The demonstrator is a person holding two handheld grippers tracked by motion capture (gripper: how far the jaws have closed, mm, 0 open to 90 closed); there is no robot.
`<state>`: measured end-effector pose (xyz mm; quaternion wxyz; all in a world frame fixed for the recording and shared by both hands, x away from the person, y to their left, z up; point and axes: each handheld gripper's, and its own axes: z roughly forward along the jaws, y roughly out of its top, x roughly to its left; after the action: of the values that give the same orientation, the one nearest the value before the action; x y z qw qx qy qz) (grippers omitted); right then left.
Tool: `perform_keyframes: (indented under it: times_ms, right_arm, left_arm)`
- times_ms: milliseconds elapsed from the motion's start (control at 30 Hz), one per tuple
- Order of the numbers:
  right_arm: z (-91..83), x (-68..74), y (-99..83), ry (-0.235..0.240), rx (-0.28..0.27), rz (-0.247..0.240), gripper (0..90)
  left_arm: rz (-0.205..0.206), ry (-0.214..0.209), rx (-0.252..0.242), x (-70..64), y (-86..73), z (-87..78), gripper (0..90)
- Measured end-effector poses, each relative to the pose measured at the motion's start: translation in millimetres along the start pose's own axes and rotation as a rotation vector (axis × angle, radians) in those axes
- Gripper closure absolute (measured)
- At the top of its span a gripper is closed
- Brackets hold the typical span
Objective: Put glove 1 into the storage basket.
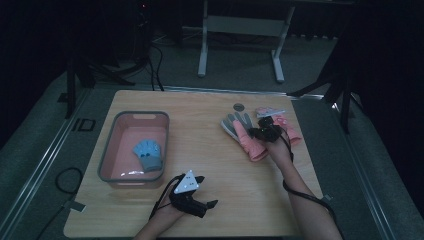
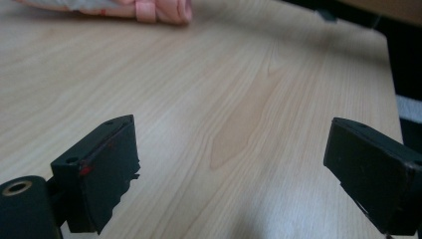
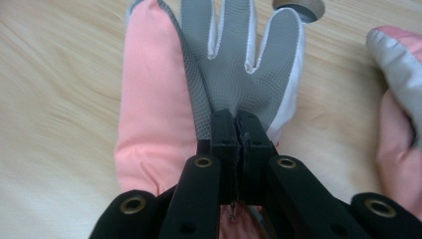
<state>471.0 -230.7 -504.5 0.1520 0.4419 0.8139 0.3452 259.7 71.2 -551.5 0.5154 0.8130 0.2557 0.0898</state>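
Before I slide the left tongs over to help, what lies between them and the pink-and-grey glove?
Only bare wooden tabletop separates the left tongs from the pink-and-grey glove, as the high view shows.

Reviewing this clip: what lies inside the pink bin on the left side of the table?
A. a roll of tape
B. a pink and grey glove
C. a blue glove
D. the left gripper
C: in the high view a blue glove lies on the floor of the pink bin, while the left gripper sits outside it on the table.
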Motion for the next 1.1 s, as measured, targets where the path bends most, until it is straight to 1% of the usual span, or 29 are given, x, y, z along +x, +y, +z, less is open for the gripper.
perform_keyframes:
  times_ms: [33,67,133,167,233,267,300,467,533,633,700,800,867,900,933,1000,1100]
  right_arm:
    - [-5.6,5.3,0.0,0.011,-0.024,0.035,87.5]
    - [-10.5,11.2,0.4,0.016,-0.033,0.054,87.5]
    - [-19.6,25.4,0.0,0.003,-0.060,0.073,87.5]
    - [-23.4,32.2,-0.5,-0.008,-0.066,0.080,87.5]
    - [-29.9,43.2,-2.0,-0.027,-0.082,0.122,87.5]
    - [-32.7,47.2,-2.8,-0.033,-0.087,0.141,87.5]
    - [-36.0,50.4,-4.1,-0.045,-0.106,0.177,87.5]
    - [-46.4,66.2,-10.5,-0.103,-0.129,0.229,87.5]
    - [-50.7,71.1,-15.1,-0.101,-0.139,0.267,87.5]
    - [-54.5,80.2,-23.0,-0.101,-0.149,0.292,87.4]
    - [-54.4,84.6,-28.5,-0.099,-0.152,0.305,87.4]
    - [-51.3,88.5,-37.6,-0.088,-0.157,0.355,87.4]
    - [-47.4,90.3,-42.9,-0.102,-0.162,0.377,87.4]
    - [-45.0,90.8,-45.4,-0.102,-0.162,0.391,87.3]
    - [-42.4,91.4,-47.8,-0.108,-0.162,0.401,87.3]
    - [-36.2,91.5,-52.5,-0.137,-0.158,0.416,87.3]
    - [-26.8,89.0,-60.6,-0.176,-0.137,0.452,87.0]
  left_arm:
    - [0.006,0.006,-0.002,0.0,0.3,-0.3,7.3]
    - [0.008,0.012,0.002,0.1,0.5,-0.2,7.3]
    - [0.012,0.019,0.003,0.1,0.1,-0.2,7.3]
    - [0.014,0.021,0.003,0.1,-0.3,-0.1,7.3]
    - [0.015,0.024,0.007,0.0,-1.2,0.2,7.3]
    - [0.016,0.024,0.006,-0.1,-2.1,0.4,7.3]
    - [0.016,0.025,0.011,-0.4,-3.0,0.8,7.3]
    - [0.035,0.030,0.024,-3.2,-5.6,1.8,7.3]
    - [0.044,0.035,0.028,-3.8,-6.2,1.7,7.3]
    - [0.044,0.037,0.024,-3.7,-6.8,2.0,7.3]
    - [0.045,0.041,0.024,-3.8,-7.1,2.3,7.3]
    - [0.050,0.045,0.016,-4.4,-6.7,2.1,7.3]
    - [0.052,0.049,0.016,-4.7,-6.2,1.9,7.3]
    - [0.052,0.050,0.015,-4.8,-6.1,1.9,7.3]
    - [0.051,0.050,0.014,-5.0,-6.1,1.8,7.3]
    - [0.053,0.053,0.017,-5.4,-6.3,2.0,7.3]
    - [0.053,0.052,0.020,-6.0,-6.7,2.6,7.3]
